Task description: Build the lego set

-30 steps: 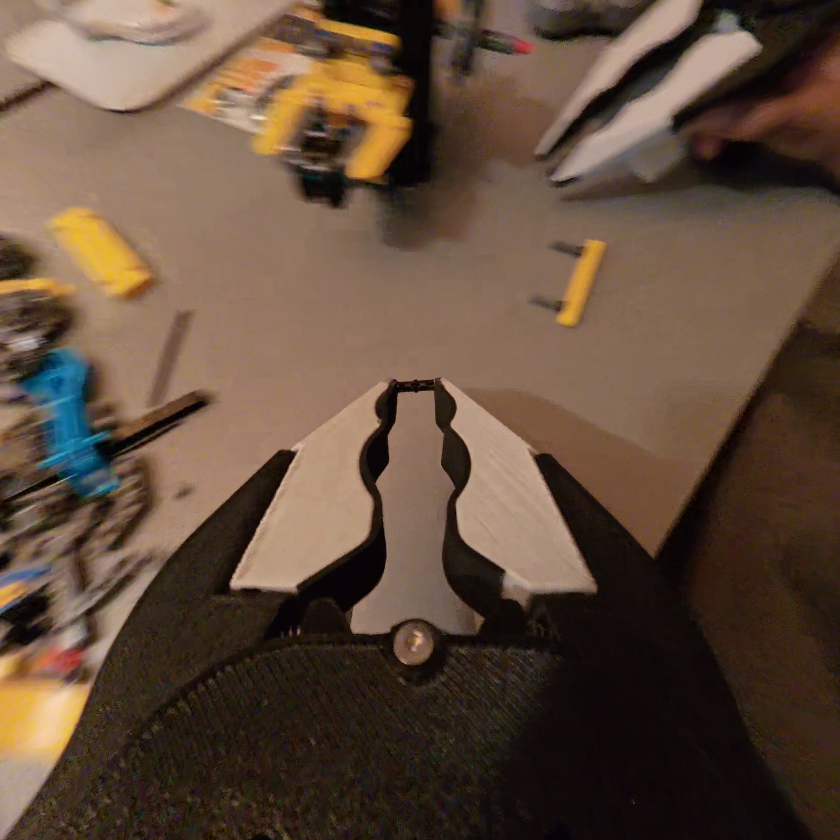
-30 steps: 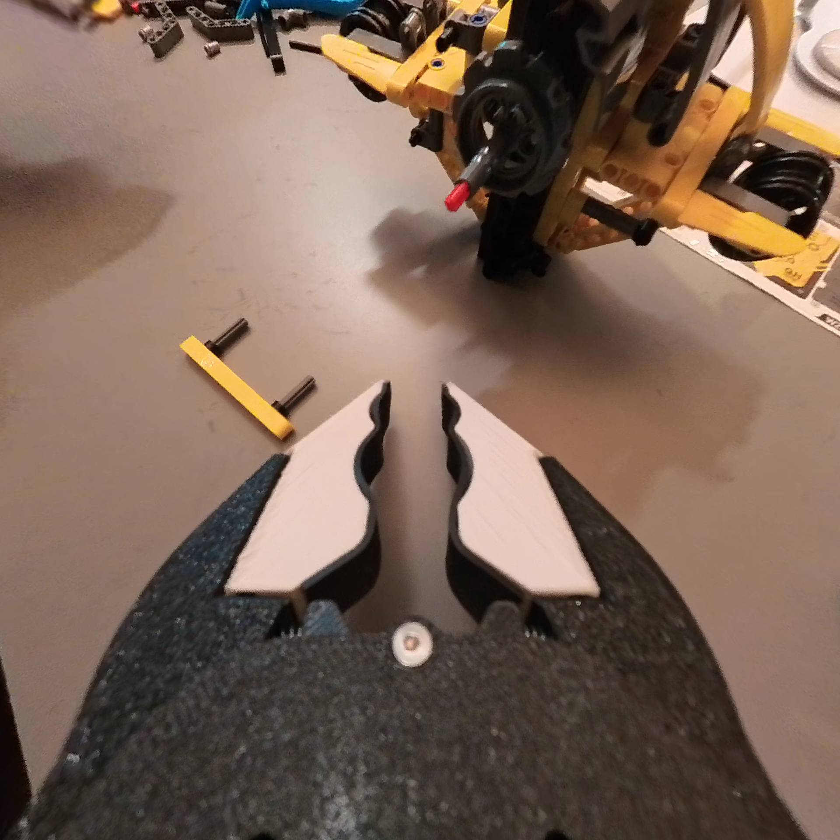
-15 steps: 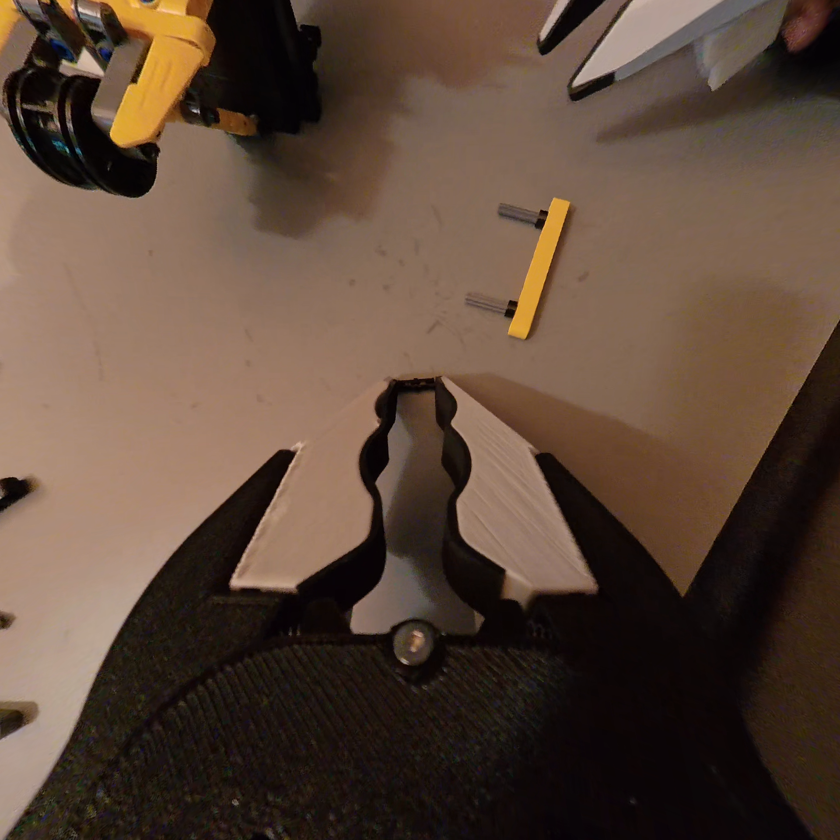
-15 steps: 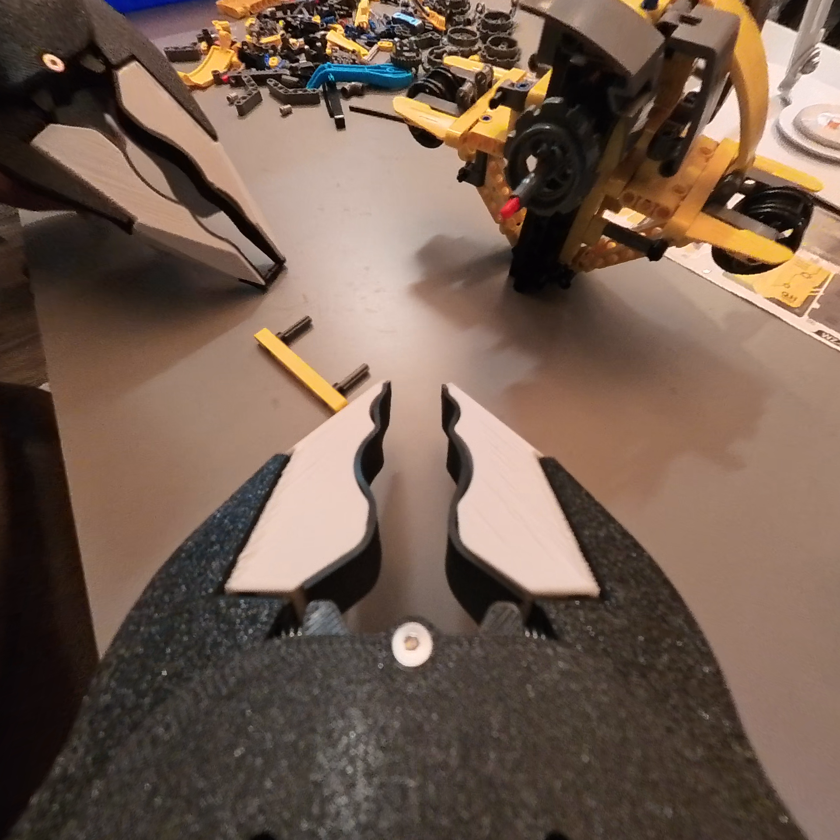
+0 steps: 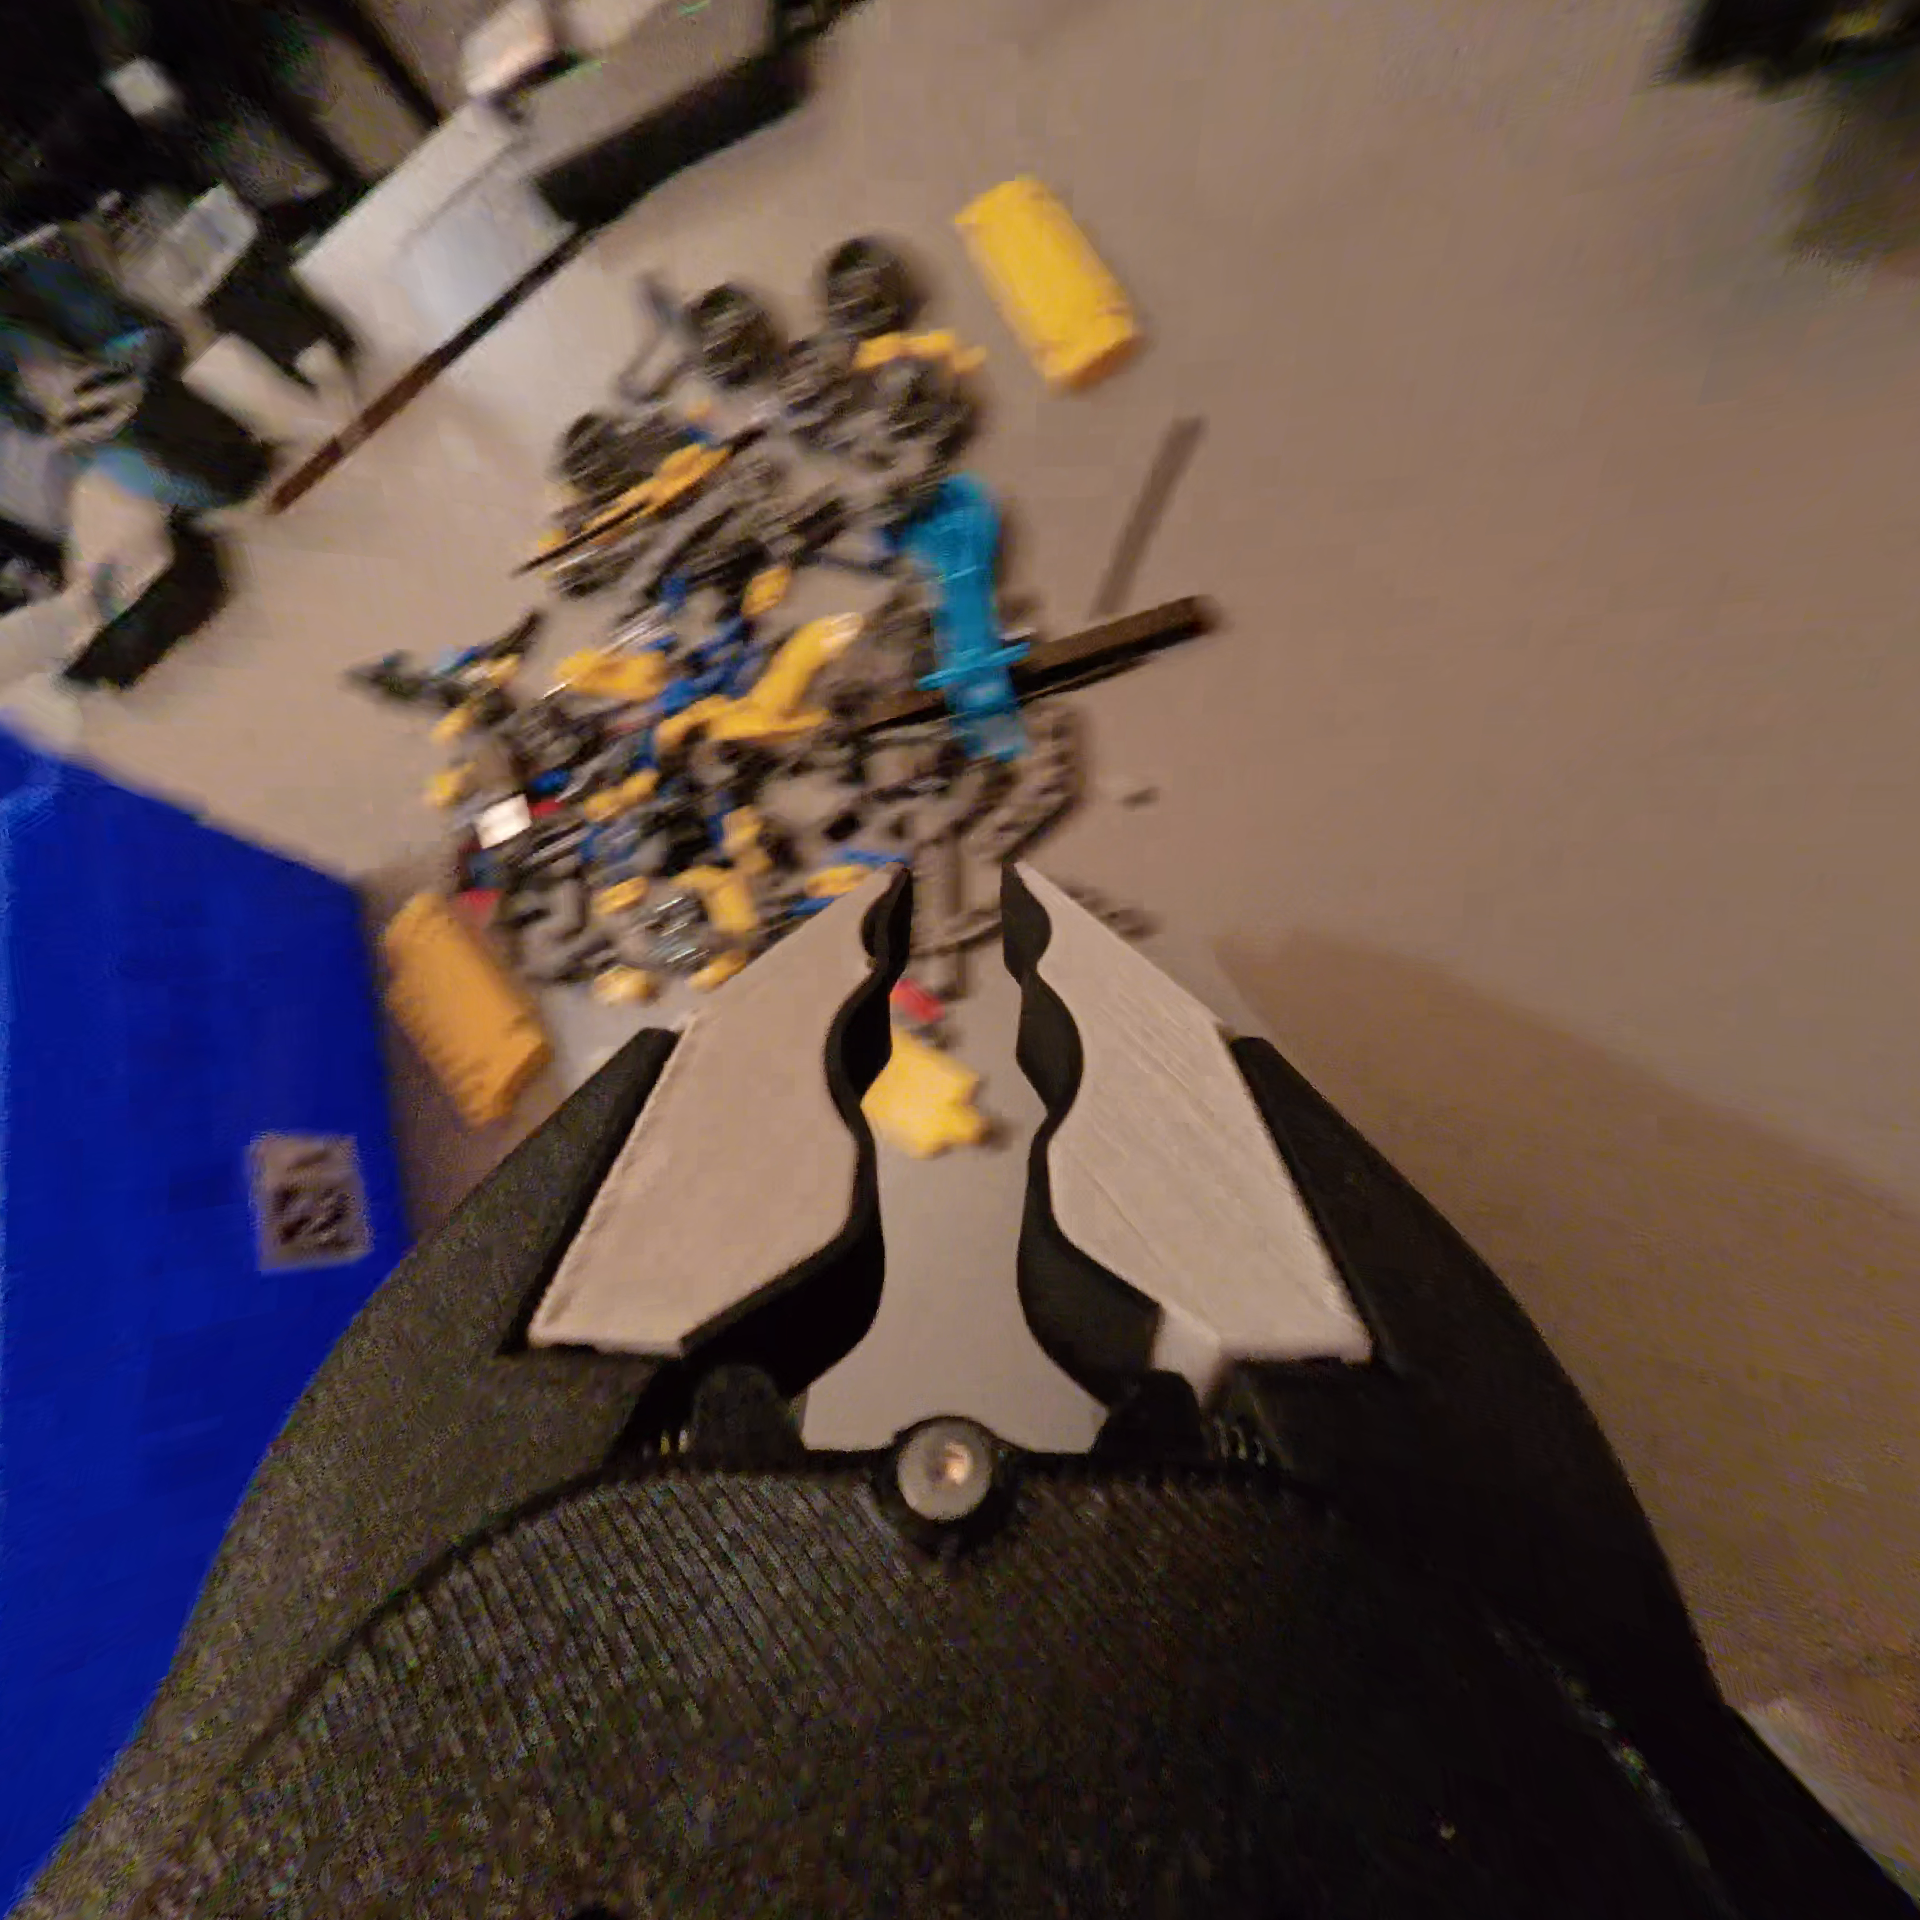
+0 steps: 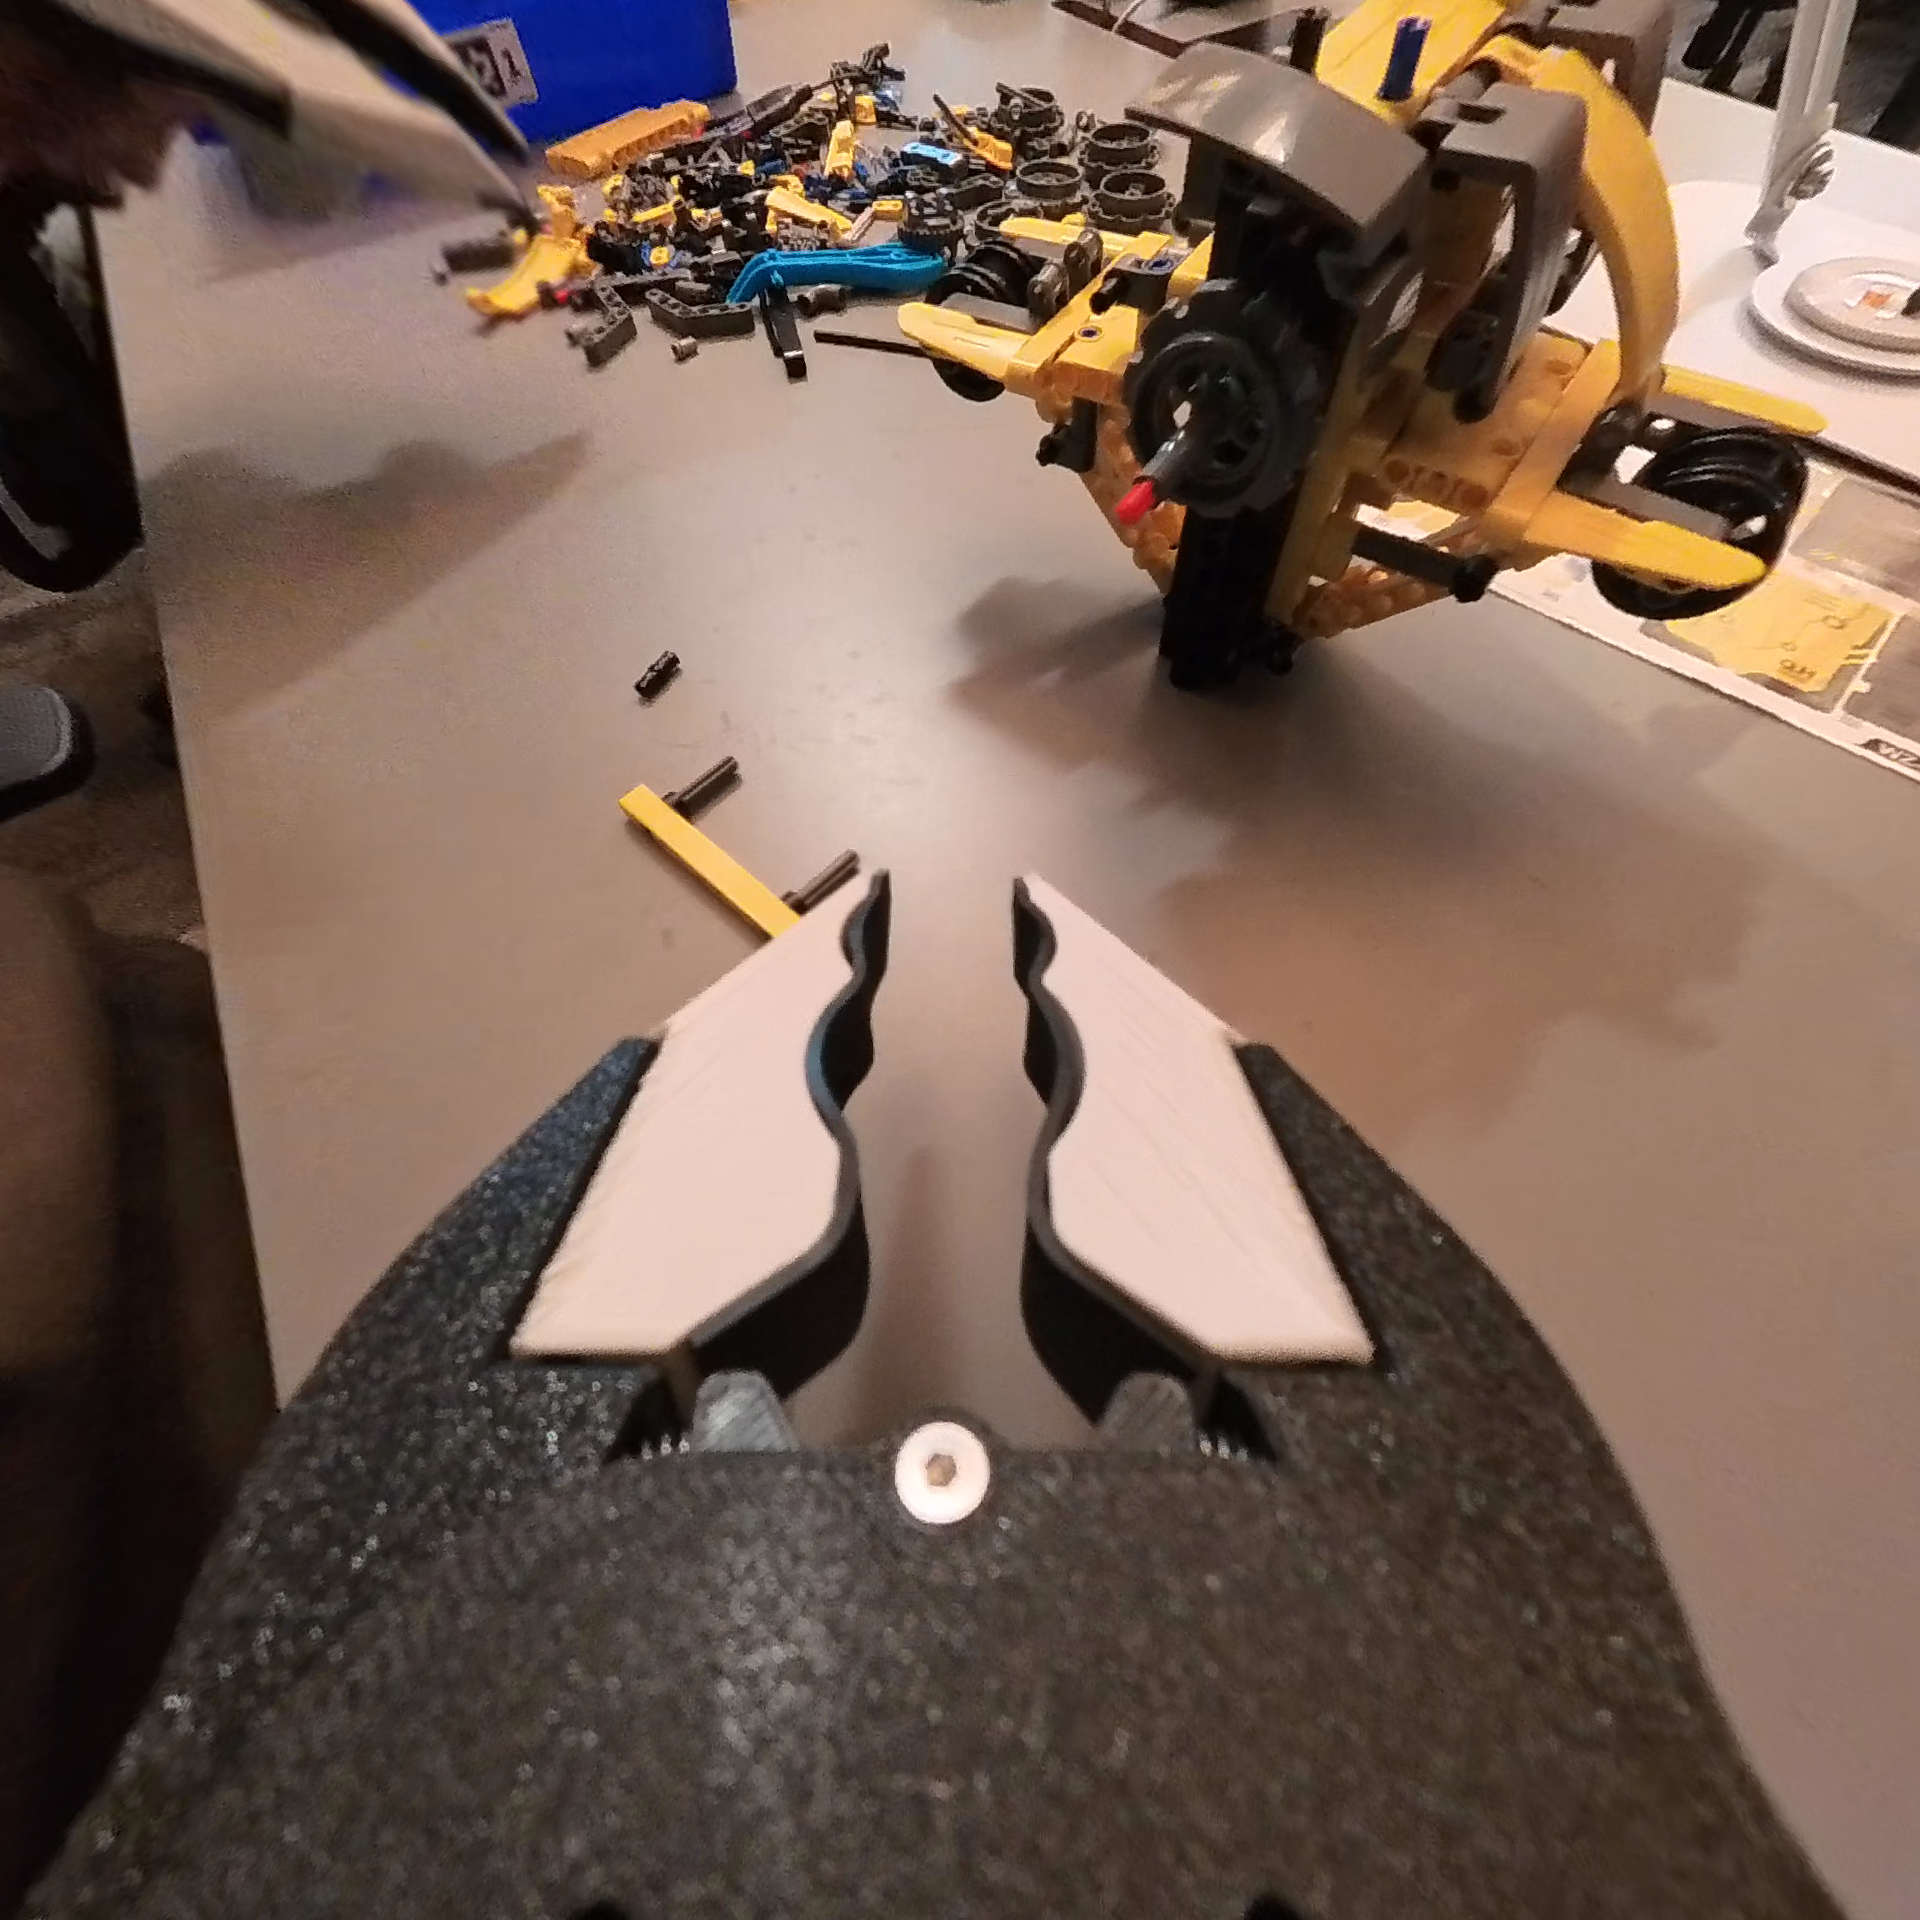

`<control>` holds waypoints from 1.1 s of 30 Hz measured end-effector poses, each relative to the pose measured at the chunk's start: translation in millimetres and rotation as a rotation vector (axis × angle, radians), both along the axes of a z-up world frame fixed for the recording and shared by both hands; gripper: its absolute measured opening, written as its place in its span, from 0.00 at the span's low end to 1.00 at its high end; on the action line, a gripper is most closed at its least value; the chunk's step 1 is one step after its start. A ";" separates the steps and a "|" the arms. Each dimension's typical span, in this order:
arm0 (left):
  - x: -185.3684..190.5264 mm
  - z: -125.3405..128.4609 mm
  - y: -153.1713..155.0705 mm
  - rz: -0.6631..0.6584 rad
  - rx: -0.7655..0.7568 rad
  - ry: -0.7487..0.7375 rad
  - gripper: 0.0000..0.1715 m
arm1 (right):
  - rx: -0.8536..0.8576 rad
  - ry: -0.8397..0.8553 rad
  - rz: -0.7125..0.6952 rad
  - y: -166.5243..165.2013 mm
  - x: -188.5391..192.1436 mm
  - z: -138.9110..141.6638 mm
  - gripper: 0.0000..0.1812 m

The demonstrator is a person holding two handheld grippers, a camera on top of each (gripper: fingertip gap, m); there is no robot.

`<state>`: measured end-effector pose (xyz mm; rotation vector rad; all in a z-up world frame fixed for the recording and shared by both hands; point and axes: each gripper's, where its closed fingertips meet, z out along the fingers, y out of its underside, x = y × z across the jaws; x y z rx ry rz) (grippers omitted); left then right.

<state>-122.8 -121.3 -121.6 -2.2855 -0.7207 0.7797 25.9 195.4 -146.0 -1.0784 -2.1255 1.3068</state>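
My left gripper (image 5: 956, 883) is open and empty, held over the near edge of a blurred pile of loose building parts (image 5: 748, 675); a yellow piece (image 5: 920, 1101) lies under its jaws. It also shows blurred at the top left of the right wrist view (image 6: 416, 104). My right gripper (image 6: 951, 888) is open and empty above the grey table (image 6: 1455, 1039). A yellow beam with two black pins (image 6: 707, 862) lies just off its left fingertip. A small black pin (image 6: 657, 673) lies loose beyond it. A yellow and black model vehicle (image 6: 1351, 364) stands at the far right.
A blue bin (image 5: 156, 1039) stands left of the pile and shows in the right wrist view (image 6: 623, 42). A bright blue part (image 5: 966, 623) and a long black axle (image 5: 1091, 644) lie in the pile. A printed sheet (image 6: 1766, 644) and a white plate (image 6: 1849, 301) lie at the right. From the left gripper's tips to the yellow piece (image 5: 920, 1101) is close to 8 cm. It turns up in the right wrist view (image 6: 510, 298) as well.
My left gripper has opened and let go of the small black pin, which now lies on the table, and has swung left over the parts pile. My right gripper has barely shifted.
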 end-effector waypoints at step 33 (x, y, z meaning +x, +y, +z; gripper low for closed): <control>-113.5 -51.1 -88.8 0.157 0.073 -0.167 0.08 | 0.053 -0.173 -0.044 5.2 -9.3 -28.0 0.15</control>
